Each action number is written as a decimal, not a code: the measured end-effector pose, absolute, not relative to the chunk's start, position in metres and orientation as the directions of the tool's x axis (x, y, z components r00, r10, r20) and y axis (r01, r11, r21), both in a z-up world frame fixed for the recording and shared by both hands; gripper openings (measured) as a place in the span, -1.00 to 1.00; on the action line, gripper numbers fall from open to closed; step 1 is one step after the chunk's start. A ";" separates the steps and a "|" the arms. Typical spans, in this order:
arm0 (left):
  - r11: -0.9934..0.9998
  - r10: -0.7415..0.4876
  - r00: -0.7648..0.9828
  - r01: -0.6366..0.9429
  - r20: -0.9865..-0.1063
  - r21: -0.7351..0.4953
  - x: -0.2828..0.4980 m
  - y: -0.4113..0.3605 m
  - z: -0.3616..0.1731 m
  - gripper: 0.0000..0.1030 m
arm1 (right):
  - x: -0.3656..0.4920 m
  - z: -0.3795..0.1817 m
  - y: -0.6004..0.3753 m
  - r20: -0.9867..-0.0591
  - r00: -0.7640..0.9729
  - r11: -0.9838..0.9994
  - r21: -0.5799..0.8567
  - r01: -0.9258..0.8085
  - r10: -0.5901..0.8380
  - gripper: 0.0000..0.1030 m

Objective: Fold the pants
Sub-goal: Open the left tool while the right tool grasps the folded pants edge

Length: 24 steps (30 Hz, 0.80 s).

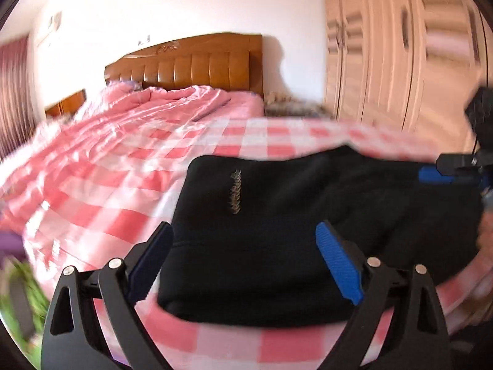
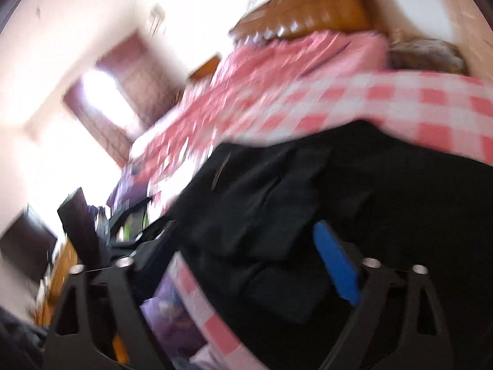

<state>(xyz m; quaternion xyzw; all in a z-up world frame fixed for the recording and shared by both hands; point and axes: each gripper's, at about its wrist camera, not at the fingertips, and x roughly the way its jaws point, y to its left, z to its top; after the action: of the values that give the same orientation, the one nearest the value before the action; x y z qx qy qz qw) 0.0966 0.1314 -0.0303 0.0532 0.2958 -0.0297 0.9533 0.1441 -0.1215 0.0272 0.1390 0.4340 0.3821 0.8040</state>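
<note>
The black pants (image 1: 262,203) lie folded into a thick block on the pink-checked sheet (image 1: 123,191), near the bed's front edge. My left gripper (image 1: 243,226) hovers over their near left part, jaws wide apart and nothing pinched; the cloth lies below the blue pads (image 1: 339,265). At the far right edge of this view, a blue-padded finger of my right gripper (image 1: 437,172) rests at the pants' right end. The right wrist view is tilted and blurred. There the right gripper (image 2: 243,228) is open above the pants (image 2: 369,185), with no cloth clamped.
A crumpled pink quilt (image 1: 129,117) covers the far half of the bed, below a wooden headboard (image 1: 191,64). Cream wardrobe doors (image 1: 400,46) stand at the right and a curtain (image 1: 12,92) hangs at the left. Purple cloth (image 2: 172,320) hangs below the bed's edge.
</note>
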 end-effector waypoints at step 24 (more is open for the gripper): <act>0.984 0.051 0.798 0.061 -0.600 0.166 0.063 0.164 -0.063 0.85 | 0.167 0.029 -0.091 -0.580 0.367 0.684 0.570 -0.455 0.727 -0.77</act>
<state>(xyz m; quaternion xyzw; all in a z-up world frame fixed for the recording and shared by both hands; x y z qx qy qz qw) 0.0630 0.1639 -0.0630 0.0887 0.3178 -0.0027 0.9440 0.1665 -0.0909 0.0287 0.1590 0.4286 0.3641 0.8114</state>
